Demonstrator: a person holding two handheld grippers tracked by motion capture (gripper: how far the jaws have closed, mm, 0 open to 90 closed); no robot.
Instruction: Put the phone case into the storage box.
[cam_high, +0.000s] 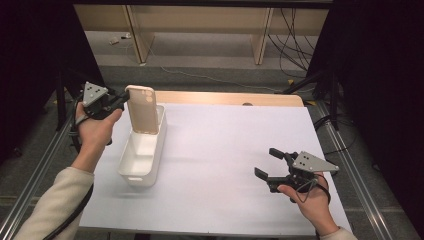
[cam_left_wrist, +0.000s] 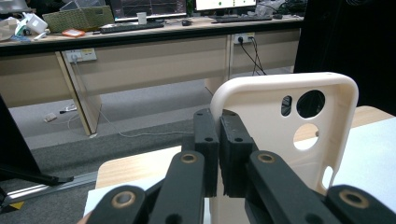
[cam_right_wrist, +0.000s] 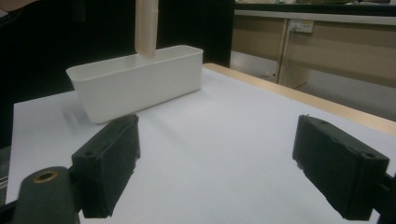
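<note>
Two grippers are at work over the white table (cam_high: 225, 165). Nearest the person, the right gripper (cam_high: 266, 164) sits low above the bare tabletop at the right, its jaws spread wide with nothing between them. Farther off at the left, the left gripper (cam_high: 122, 100) has its jaws clamped on one side edge of a cream phone case (cam_high: 143, 109), held upright with its lower end inside the far end of a white rectangular bin (cam_high: 141, 155) resting on the table.
</note>
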